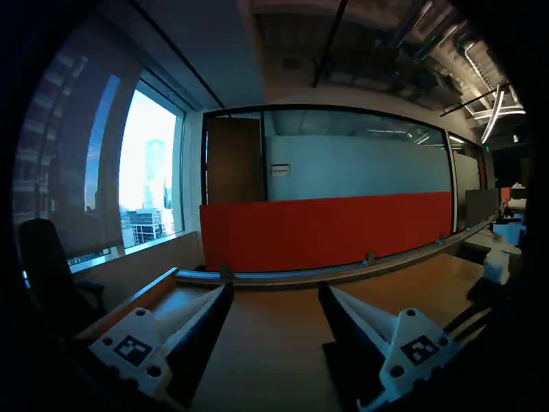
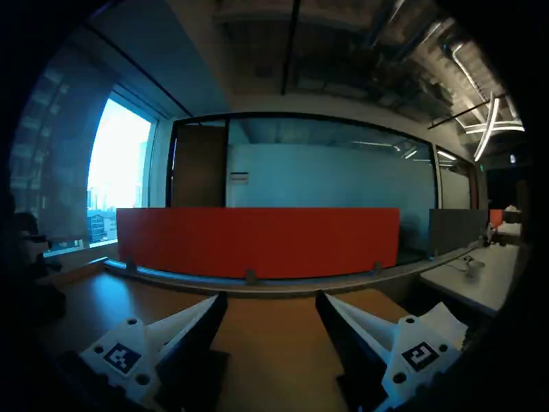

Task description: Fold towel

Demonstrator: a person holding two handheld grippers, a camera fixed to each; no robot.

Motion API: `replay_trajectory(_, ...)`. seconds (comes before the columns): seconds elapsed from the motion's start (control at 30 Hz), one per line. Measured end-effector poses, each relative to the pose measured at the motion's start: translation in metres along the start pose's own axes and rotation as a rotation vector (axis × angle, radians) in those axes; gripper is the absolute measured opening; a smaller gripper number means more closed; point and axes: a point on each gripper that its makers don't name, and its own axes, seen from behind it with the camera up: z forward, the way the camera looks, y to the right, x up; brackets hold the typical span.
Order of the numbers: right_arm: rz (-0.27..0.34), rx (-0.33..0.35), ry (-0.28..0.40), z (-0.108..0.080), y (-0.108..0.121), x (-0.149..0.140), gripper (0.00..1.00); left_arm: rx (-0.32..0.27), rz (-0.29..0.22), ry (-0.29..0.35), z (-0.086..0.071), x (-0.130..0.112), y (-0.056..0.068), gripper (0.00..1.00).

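Above the wooden desk (image 1: 274, 357), left gripper (image 1: 274, 287) and right gripper (image 2: 270, 295) hang spread, empty; dropping blind for a towel, perhaps below, risks striking wood.

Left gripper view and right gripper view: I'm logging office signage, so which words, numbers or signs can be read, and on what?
No text can be read in either view.
Small white sign on the glass wall beside the brown door: too small and blurred to read.
Black-and-white square markers on the left gripper and the right gripper: patterns only, no letters or digits.
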Motion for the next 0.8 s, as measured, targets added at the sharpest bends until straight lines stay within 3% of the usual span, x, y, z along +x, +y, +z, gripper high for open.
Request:
replay_trajectory(0.4,-0.025,0.003,-0.007,-0.001,-0.002,0.044,0.99,-0.012,-0.002,-0.013,0.0,0.033,0.006,0.91)
replay_trajectory(0.8,-0.054,0.026,-0.026,-0.003,-0.007,0.056,0.99,-0.046,0.004,-0.058,-0.004,0.035,0.014,0.91)
